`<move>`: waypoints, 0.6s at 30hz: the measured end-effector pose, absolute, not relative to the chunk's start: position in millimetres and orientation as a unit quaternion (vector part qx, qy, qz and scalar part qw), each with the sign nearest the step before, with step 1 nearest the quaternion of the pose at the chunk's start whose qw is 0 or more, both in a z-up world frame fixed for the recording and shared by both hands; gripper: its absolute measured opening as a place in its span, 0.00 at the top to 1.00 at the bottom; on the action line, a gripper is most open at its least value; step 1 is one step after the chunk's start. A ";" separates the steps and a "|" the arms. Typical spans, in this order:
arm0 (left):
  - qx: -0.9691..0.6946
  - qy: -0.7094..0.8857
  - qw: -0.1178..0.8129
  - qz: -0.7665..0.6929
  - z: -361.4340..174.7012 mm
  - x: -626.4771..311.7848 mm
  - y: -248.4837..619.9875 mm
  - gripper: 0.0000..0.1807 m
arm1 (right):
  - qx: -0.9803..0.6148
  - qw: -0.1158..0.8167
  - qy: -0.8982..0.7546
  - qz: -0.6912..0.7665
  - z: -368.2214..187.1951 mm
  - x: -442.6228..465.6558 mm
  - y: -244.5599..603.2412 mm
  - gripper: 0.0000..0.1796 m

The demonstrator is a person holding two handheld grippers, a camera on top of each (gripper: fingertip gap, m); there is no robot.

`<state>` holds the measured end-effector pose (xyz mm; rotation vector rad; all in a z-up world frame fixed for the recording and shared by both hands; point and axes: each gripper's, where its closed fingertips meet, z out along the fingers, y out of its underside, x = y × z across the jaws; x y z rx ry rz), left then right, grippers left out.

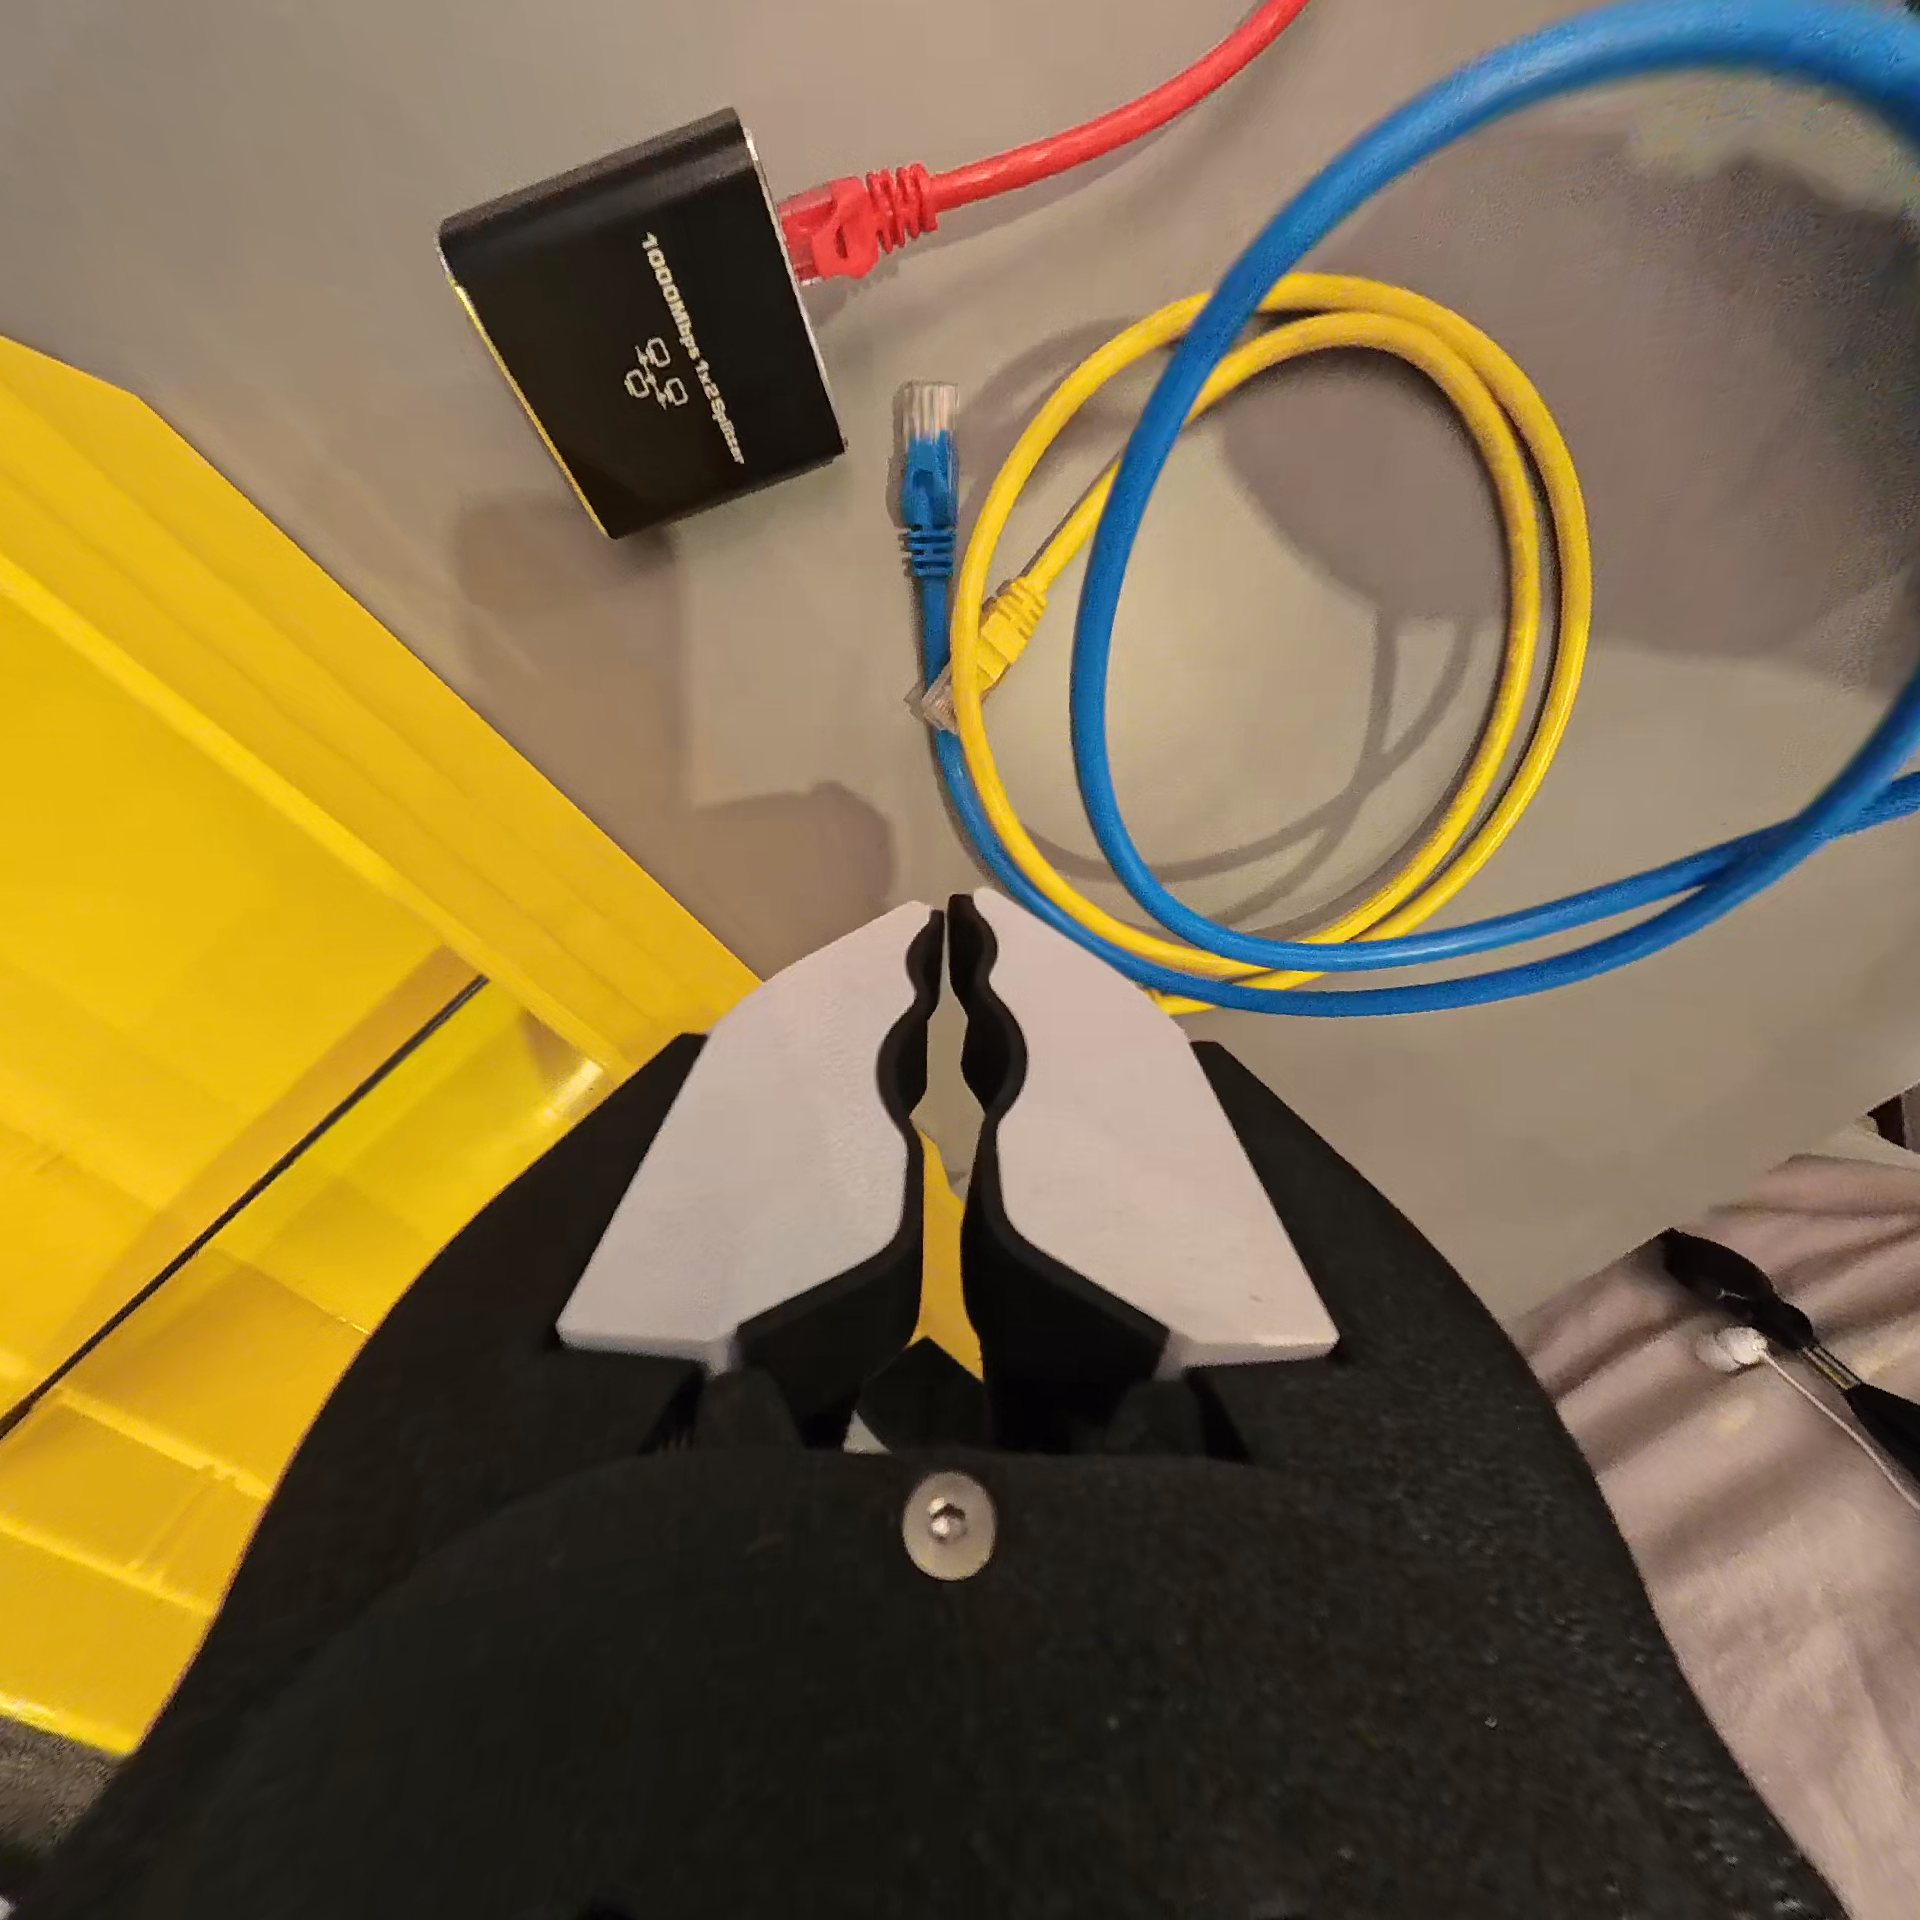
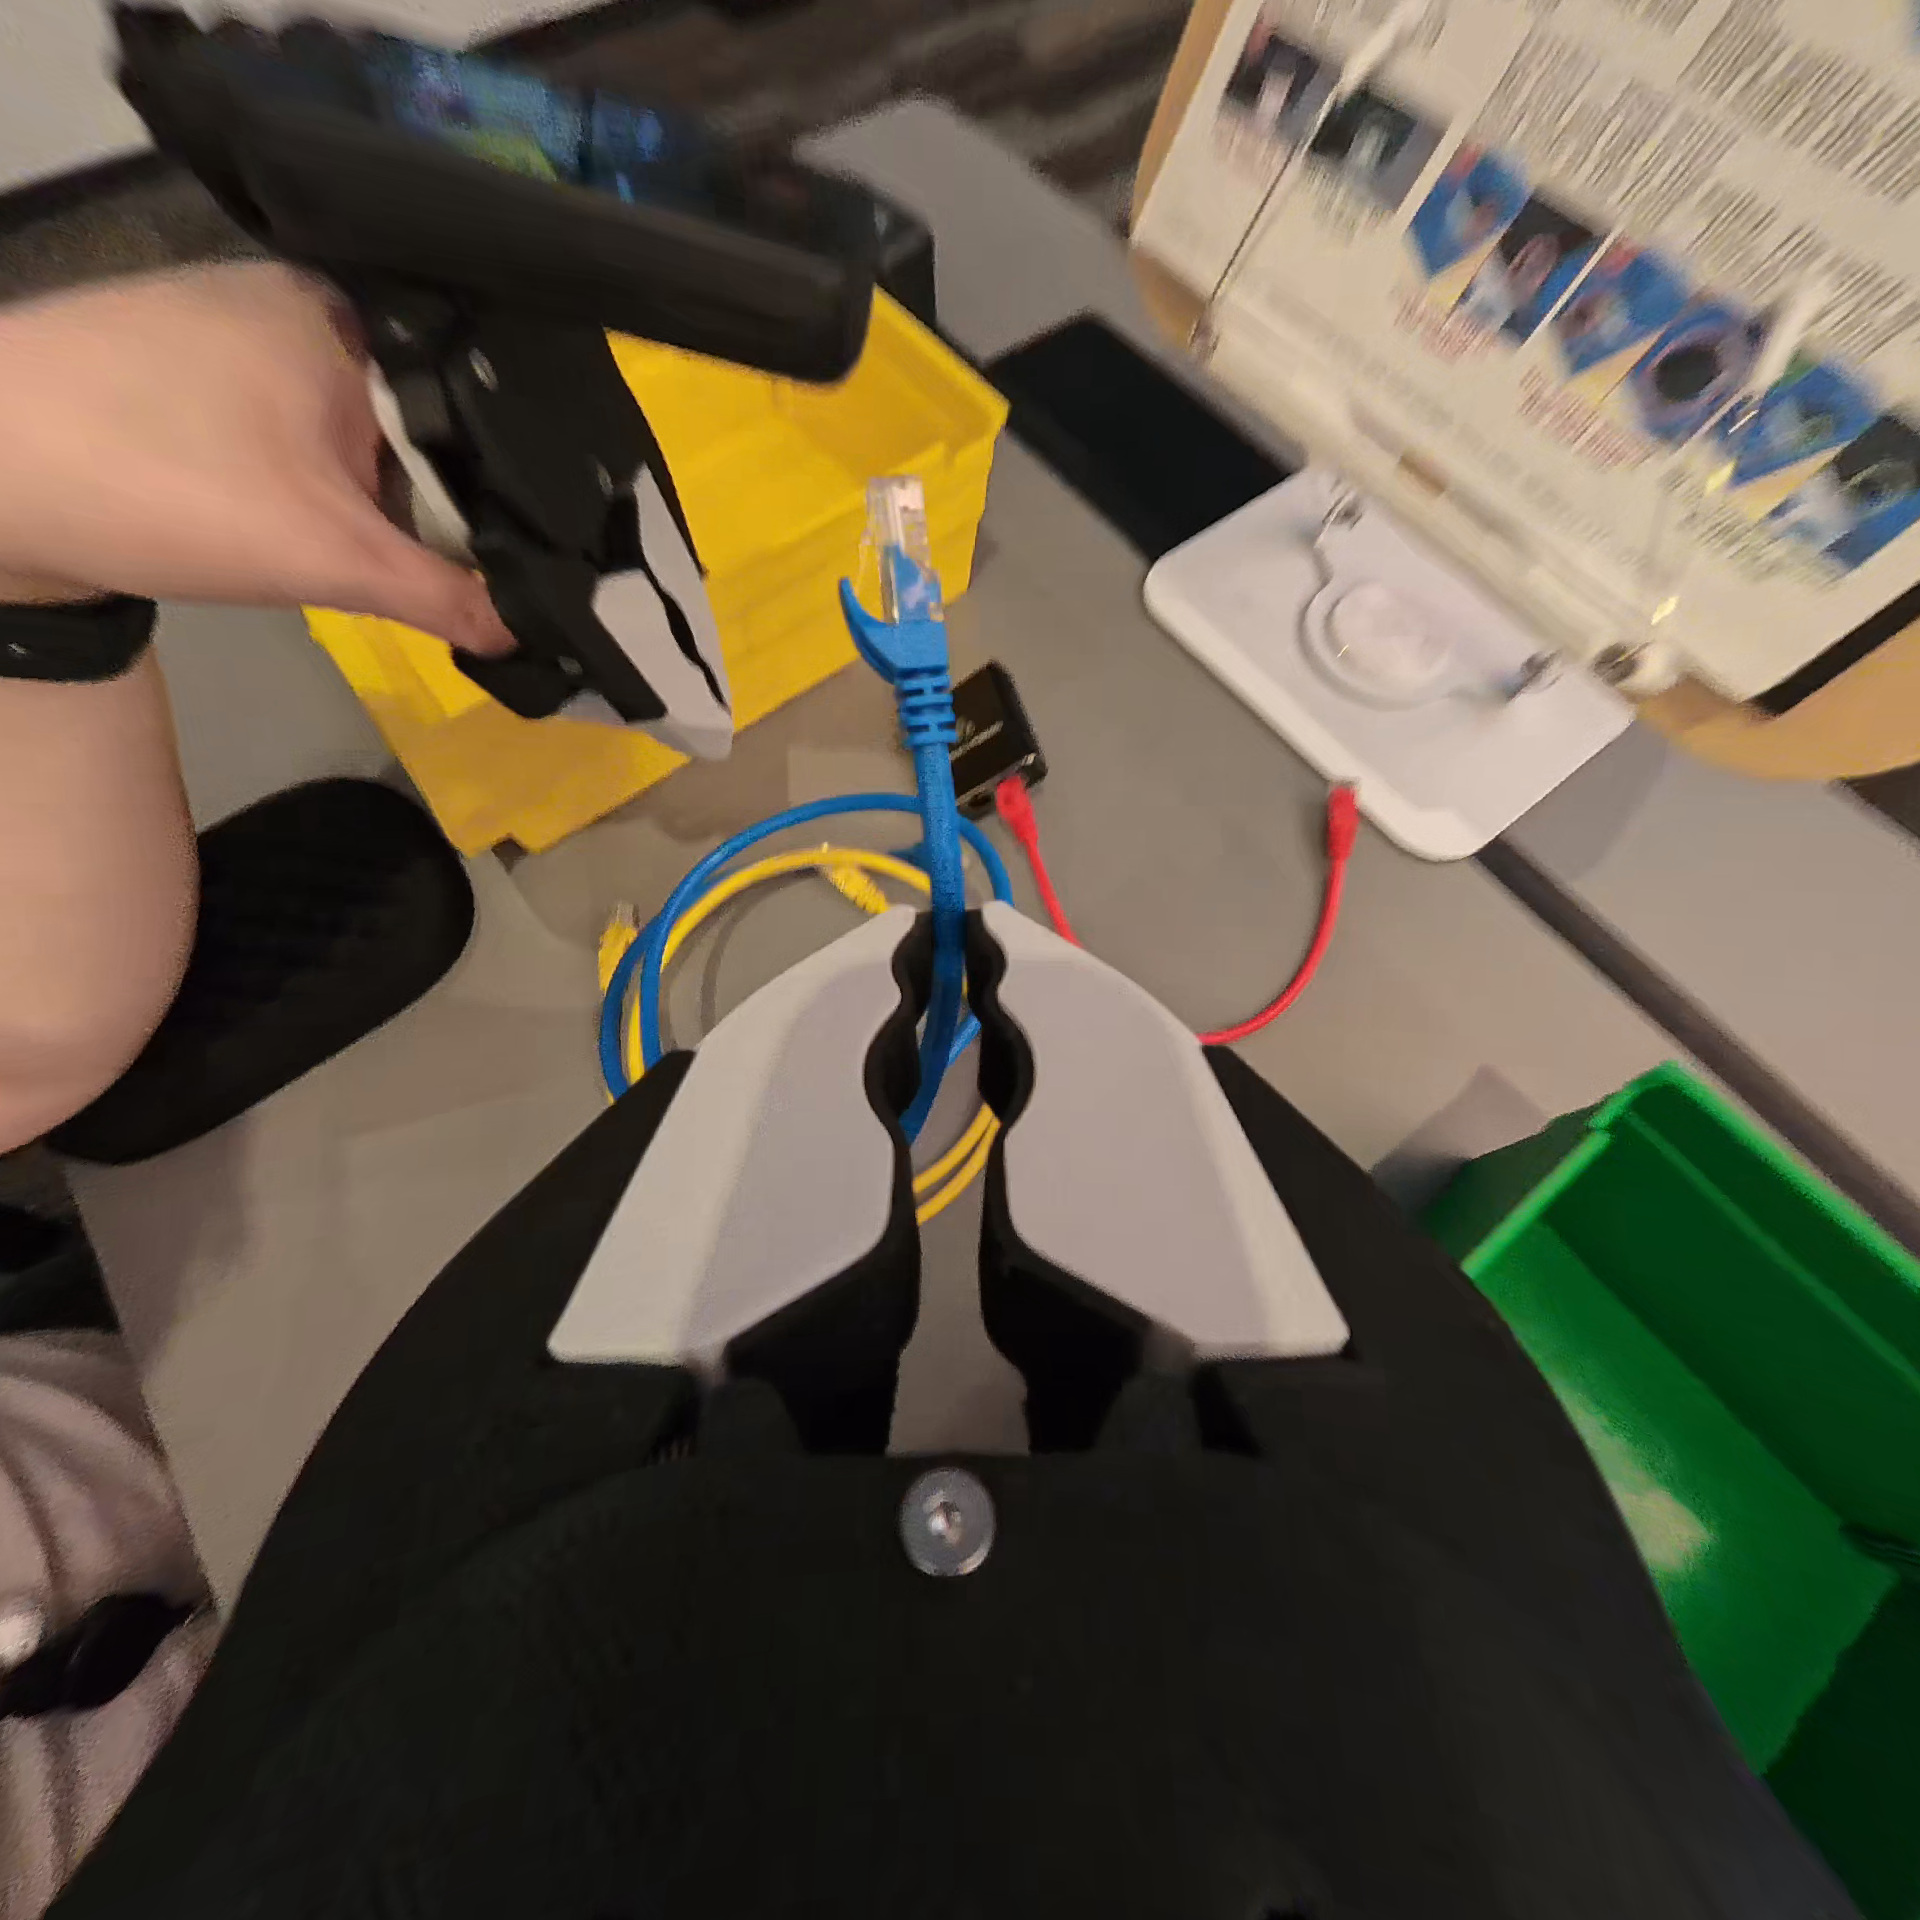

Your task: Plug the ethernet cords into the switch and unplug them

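Grey surface (image 1: 312,156): switch (image 1: 644,332) has red cord (image 1: 1039,156) in. Right tool (image 2: 943,920) clamps blue cord (image 2: 932,790); left tool (image 1: 948,914) clenched, empty. Next: align plug with the switch's free port.

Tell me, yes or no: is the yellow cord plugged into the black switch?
No. In the left wrist view only the red cord sits in the switch; the yellow cord's plug lies loose on the table.

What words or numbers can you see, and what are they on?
Black switch: one line of white print and a small drawing of linked boxes on top; I do not copy writing.
Printed board: text and pictures, too blurred to read.
Nothing else shows writing.
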<state>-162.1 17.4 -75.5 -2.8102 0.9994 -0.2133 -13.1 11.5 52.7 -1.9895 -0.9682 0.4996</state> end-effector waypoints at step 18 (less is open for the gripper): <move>-0.934 0.313 0.128 -0.115 -46.5 -183.3 15.2 0.99 | -0.722 0.505 -0.449 0.147 217.3 -64.0 16.6 0.96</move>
